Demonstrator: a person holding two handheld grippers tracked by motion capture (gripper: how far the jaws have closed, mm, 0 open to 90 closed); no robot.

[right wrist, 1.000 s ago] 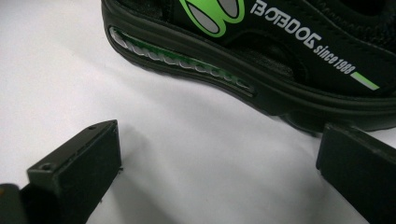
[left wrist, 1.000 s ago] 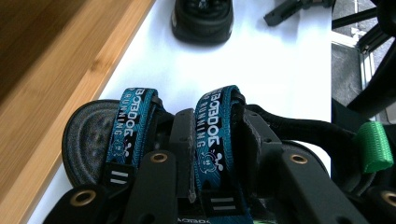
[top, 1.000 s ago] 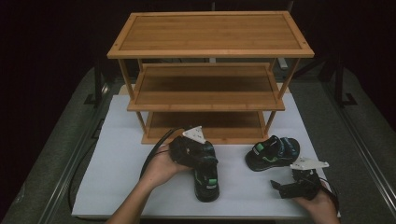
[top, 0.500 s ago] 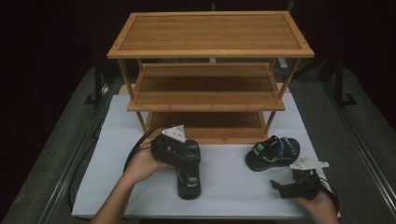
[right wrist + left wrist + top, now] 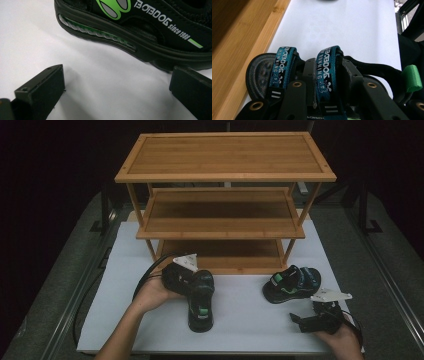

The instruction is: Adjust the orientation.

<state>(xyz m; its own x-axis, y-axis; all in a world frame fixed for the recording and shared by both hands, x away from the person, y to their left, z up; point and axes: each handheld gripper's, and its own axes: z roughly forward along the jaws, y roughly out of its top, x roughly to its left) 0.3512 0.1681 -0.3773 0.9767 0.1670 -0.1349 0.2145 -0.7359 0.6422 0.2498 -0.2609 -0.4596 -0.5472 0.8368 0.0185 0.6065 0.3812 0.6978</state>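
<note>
Bamboo shelving, a three-tier rack point(image 5: 225, 205), stands at the far side of a white tabletop point(image 5: 240, 320) in the high view. In front of its lowest shelf lies a black sandal with teal straps point(image 5: 201, 301), toe pointing toward the near edge. The left claw point(image 5: 186, 279) is clamped on this sandal's heel end, held by the person's left hand point(image 5: 152, 292), with its cable looping off to the left. A second sandal point(image 5: 291, 284) of the same kind rests to the right, just before the rack's right leg. The right claw point(image 5: 306, 321) sits near the tabletop's front right corner, close to that second sandal but apart from it, with its jaws spread.

Left gripper view: the two black jaws rise from the bottom edge and close on the sandal point(image 5: 312, 75), one jaw between the two teal straps printed with white lettering, the other outside the right-hand strap. A green pull loop point(image 5: 412, 78) shows at the right. The rack's bamboo edge point(image 5: 244, 50) runs along the left, and the white tabletop point(image 5: 337, 27) extends beyond.

Right gripper view: the jaws stand wide apart over the bare tabletop point(image 5: 100, 87), gripping nothing. The second sandal point(image 5: 150, 32) lies across the top, its black sole with green inlay facing the camera; the right jaw sits just beside the sole.
</note>
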